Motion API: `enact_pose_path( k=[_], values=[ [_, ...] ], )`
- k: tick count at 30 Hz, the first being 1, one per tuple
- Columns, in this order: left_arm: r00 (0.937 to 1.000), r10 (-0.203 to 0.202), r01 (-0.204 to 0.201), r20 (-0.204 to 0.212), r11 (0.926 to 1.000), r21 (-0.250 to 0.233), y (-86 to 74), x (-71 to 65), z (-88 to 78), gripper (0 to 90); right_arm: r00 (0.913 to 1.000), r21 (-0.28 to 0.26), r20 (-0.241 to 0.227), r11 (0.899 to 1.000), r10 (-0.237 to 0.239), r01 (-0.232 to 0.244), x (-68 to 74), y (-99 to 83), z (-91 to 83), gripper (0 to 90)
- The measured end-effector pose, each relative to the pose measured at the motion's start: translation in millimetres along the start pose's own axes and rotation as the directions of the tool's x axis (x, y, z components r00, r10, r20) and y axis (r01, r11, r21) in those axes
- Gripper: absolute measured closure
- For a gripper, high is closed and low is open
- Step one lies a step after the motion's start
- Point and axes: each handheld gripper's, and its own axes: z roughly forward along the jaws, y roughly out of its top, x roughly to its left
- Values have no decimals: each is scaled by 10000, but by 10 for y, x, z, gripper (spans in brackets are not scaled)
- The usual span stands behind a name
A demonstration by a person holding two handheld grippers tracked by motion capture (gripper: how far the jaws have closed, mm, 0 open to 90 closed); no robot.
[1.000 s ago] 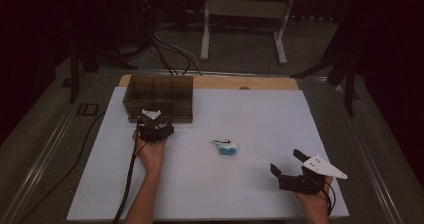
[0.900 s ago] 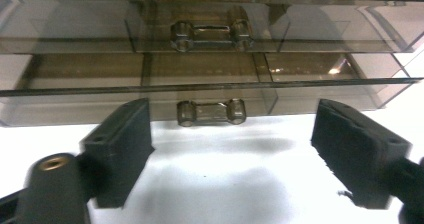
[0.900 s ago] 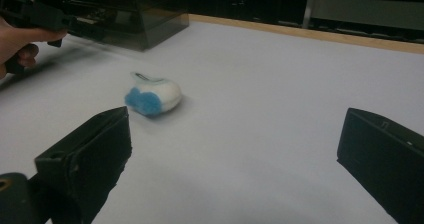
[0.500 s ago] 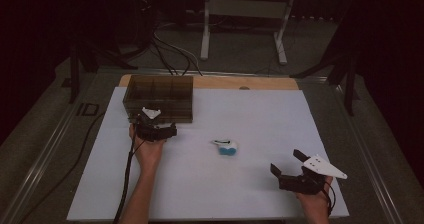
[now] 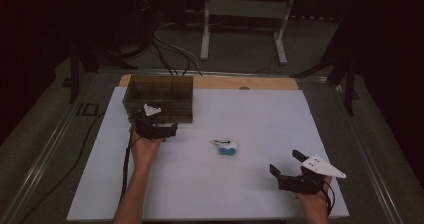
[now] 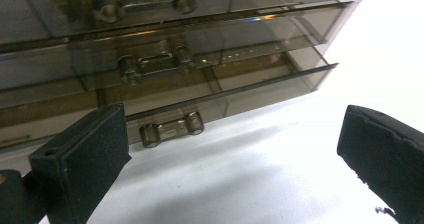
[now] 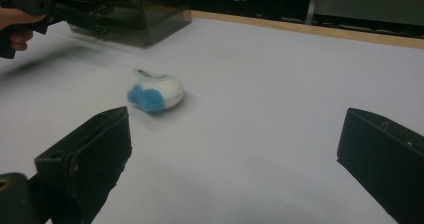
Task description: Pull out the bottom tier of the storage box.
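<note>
On the table (image 5: 250,184), covered in white, a smoky clear drawer box (image 5: 159,98) stood at the far left corner, its bottom drawer (image 6: 240,96) pulled slightly out. Just before it hovered the left gripper (image 5: 152,126), jaws spread wide, facing the drawer handle (image 6: 171,128). Near the front right edge sat the right gripper (image 5: 290,165), jaws likewise spread. Between them lay a small white-and-blue toy (image 5: 226,147).
</note>
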Motion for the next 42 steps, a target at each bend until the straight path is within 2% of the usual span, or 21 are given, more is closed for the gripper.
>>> enact_pose_path(
  k=[3, 4, 5, 8, 11, 12, 13, 17, 18, 19, 24, 26, 27, 28, 31, 34, 36, 37, 38, 42],
  values=[
    [9997, 123, -122, 213, 9999, -11, 0, 1, -3, 17, 10000, 2, 16, 10000, 25, -26, -4, -1, -4, 12],
    [9986, 350, -350, 402, 9994, -4, 2, -3, 1, 16, 10000, -31, 38, 10000, 33, -33, -3, 0, -7, 12],
    [9986, 350, -350, 402, 9994, -4, 2, -3, 1, 16, 10000, -31, 38, 10000, 33, -33, -3, 0, -7, 12],
    [9954, 598, -600, 742, 9982, 4, 24, -11, 0, 16, 10000, -12, 21, 10000, 23, -23, -2, 0, -4, 12],
    [9945, 717, -720, 768, 9974, 14, 46, -20, -4, 17, 10000, -29, 13, 10000, 2, -2, -1, 0, -3, 13],
    [9944, 792, -804, 706, 9966, 148, 63, -28, -9, 17, 10000, -31, 14, 10000, 1, -1, 0, 1, -4, 12],
    [9936, 778, -810, 817, 9960, 366, 92, -40, -13, 17, 10000, -34, 17, 10000, -4, 4, 0, 1, -5, 13],
    [9891, 716, -787, 1288, 9956, 507, 127, -33, -16, 51, 10000, -26, 37, 10000, 49, -49, -4, 0, -5, 13],
    [9891, 716, -787, 1288, 9956, 507, 127, -33, -16, 51, 10000, -26, 37, 10000, 49, -49, -4, 0, -5, 13],
    [9852, 754, -864, 1542, 9941, 659, 150, -30, -2, 51, 10000, -19, 39, 10000, 45, -45, -3, 0, -5, 13],
    [9807, 1087, -1192, 1627, 9913, 561, 191, -38, 12, 51, 10000, -10, 21, 10000, 14, -14, -1, 0, -2, 13],
    [9736, 1201, -1327, 1941, 9897, 533, 206, -31, 31, 54, 10000, -43, 47, 10000, 12, -12, -1, 1, -5, 13],
    [9662, 1504, -1645, 2094, 9850, 515, 211, -40, 47, 57, 10000, -56, 74, 10000, 7, -6, -1, 1, -8, 12],
    [9662, 1504, -1645, 2094, 9850, 515, 211, -40, 47, 59, 10000, -56, 74, 10000, 7, -6, -1, 1, -8, 12],
    [9548, 2003, -2148, 2196, 9757, 442, 218, -76, 73, 66, 10000, -66, 96, 10000, 8, -7, -4, 1, -9, 13],
    [9462, 2341, -2464, 2235, 9687, 287, 220, -109, 106, 76, 10000, -66, 90, 10000, 9, -8, -1, 1, -7, 13],
    [9445, 2363, -2475, 2282, 9686, 216, 216, -115, 118, 80, 10000, -62, 87, 10000, -10, 11, 1, 2, -7, 13],
    [9407, 2567, -2666, 2216, 9637, 157, 206, -122, 146, 80, 10000, -64, 81, 10000, -20, 21, 2, 3, -8, 13],
    [9400, 2600, -2701, 2209, 9627, 163, 206, -120, 155, 84, 10000, -63, 84, 10000, -1, 1, -1, 2, -12, 13],
    [9427, 2527, -2662, 2177, 9633, 345, 217, -99, 164, 156, 9999, -73, 107, 10000, 20, -20, -8, 2, -12, 13]
  ],
)
